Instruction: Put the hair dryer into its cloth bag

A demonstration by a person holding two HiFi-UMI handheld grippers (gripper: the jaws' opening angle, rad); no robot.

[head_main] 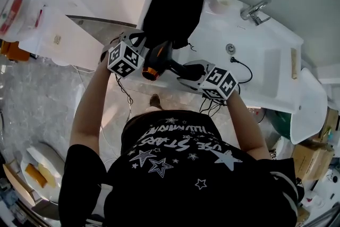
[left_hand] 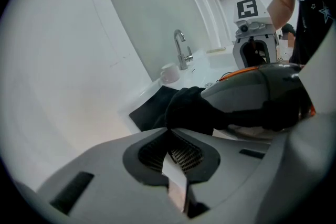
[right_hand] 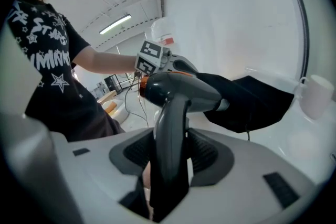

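Note:
A dark grey hair dryer (head_main: 162, 57) with an orange ring at its rear hangs over the front edge of the white counter (head_main: 212, 29). My right gripper (head_main: 190, 73) is shut on its handle (right_hand: 169, 149), which stands upright between the jaws. The black cloth bag (head_main: 172, 14) lies on the counter behind it. My left gripper (head_main: 139, 42) is shut on a fold of the bag's edge (left_hand: 184, 110) and holds it up. The dryer's nozzle end (right_hand: 223, 104) goes into the black cloth, which covers its tip. In the left gripper view the dryer body (left_hand: 257, 93) fills the right side.
A chrome faucet (head_main: 255, 9) and a sink basin (head_main: 276, 78) sit to the right. A white cup (head_main: 220, 0) stands at the counter's back next to the bag. A black cord (head_main: 243, 67) runs over the counter's front. Plastic bags (head_main: 32, 18) lie at the left.

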